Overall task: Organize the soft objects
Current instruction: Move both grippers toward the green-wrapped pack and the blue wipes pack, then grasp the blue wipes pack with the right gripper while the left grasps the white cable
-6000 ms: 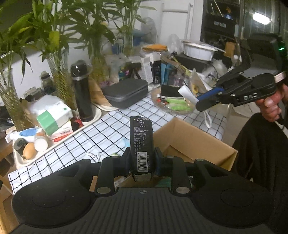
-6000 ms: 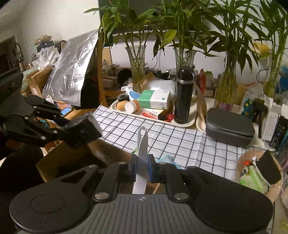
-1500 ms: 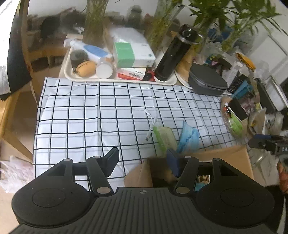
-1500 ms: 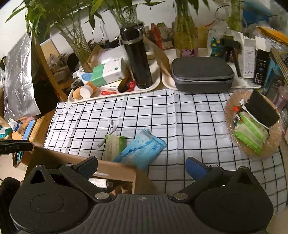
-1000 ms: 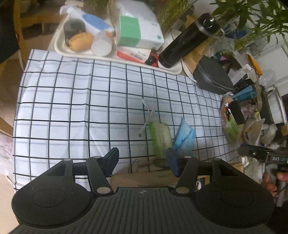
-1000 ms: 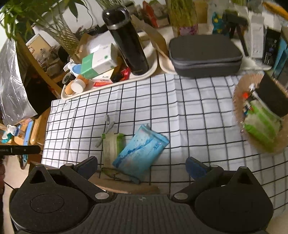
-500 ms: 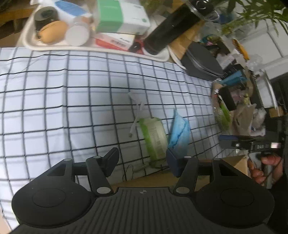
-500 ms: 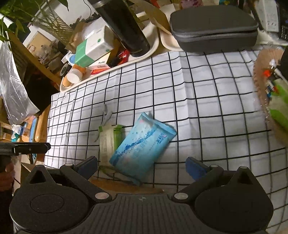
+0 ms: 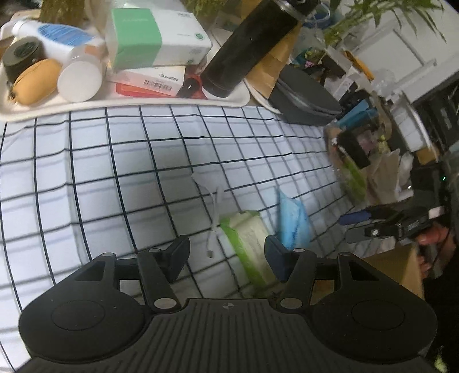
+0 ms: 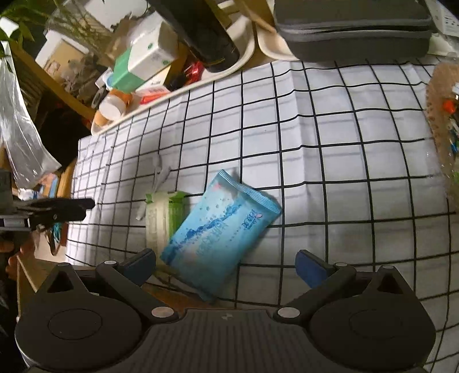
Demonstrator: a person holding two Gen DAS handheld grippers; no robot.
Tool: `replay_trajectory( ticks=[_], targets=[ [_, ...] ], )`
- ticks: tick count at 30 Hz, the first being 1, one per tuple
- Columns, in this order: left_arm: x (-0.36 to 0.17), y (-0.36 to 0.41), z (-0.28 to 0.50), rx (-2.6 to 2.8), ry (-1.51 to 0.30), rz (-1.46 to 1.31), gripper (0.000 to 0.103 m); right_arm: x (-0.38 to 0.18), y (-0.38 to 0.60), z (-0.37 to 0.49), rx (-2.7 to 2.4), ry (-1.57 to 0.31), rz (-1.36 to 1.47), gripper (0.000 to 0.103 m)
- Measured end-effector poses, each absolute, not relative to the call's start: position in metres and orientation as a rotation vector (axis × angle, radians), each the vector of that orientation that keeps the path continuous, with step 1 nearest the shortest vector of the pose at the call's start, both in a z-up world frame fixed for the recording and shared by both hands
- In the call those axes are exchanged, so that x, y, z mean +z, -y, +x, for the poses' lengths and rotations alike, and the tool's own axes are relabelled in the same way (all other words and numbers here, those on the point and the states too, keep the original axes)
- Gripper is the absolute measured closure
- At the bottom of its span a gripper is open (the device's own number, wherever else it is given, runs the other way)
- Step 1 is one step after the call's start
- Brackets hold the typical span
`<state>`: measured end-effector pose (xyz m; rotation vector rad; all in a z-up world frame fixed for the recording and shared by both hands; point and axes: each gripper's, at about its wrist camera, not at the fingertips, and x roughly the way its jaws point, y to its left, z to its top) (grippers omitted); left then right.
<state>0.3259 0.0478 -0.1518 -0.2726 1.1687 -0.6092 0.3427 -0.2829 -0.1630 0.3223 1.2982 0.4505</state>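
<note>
A green-and-white soft pack (image 9: 248, 244) and a blue soft pack (image 9: 292, 221) lie side by side on the checked tablecloth (image 9: 114, 172), by a small white strap (image 9: 215, 206). My left gripper (image 9: 226, 255) is open and empty just above the green pack. My right gripper (image 10: 226, 264) is open and empty, with the blue pack (image 10: 221, 229) between its fingers and the green pack (image 10: 160, 218) to its left. Each gripper shows at the edge of the other's view.
A cardboard box (image 9: 393, 266) sits at the near table edge under both grippers. A white tray (image 9: 143, 100) with boxes, bottles and a black flask (image 9: 246, 48) stands at the back. A grey case (image 10: 352, 25) and a basket (image 9: 352, 160) are at the right.
Both grippers, which each held an item six seconds ago, are now open and empty. They have moved down and forward over the two packs on the cloth.
</note>
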Motion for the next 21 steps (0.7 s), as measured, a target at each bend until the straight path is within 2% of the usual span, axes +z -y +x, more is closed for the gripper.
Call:
replay_trajectory(
  ticks=[5,12,14,16,21],
  targets=[
    [-0.159,-0.042,0.327,-0.621,-1.108,-0.168,0.047,-0.171,0.280,0.352,0.468,-1.309,0.307,0.001],
    [-0.165,-0.016,0.312,-0.671,-0.948,0.117,0.048,-0.177,0.269,0.361,0.491,-1.310,0.273,0.001],
    [-0.168,-0.010,0.309,-0.703,-0.936,0.161,0.051,-0.180,0.263,0.364,0.487,-1.320,0.247,0.001],
    [-0.173,-0.004,0.310,-0.729,-0.946,0.190,0.060,-0.181,0.258,0.366,0.499,-1.324,0.225,0.001],
    [-0.177,-0.004,0.314,-0.766,-0.941,0.174,0.065,-0.188,0.256,0.373,0.510,-1.352,0.213,0.001]
  ],
)
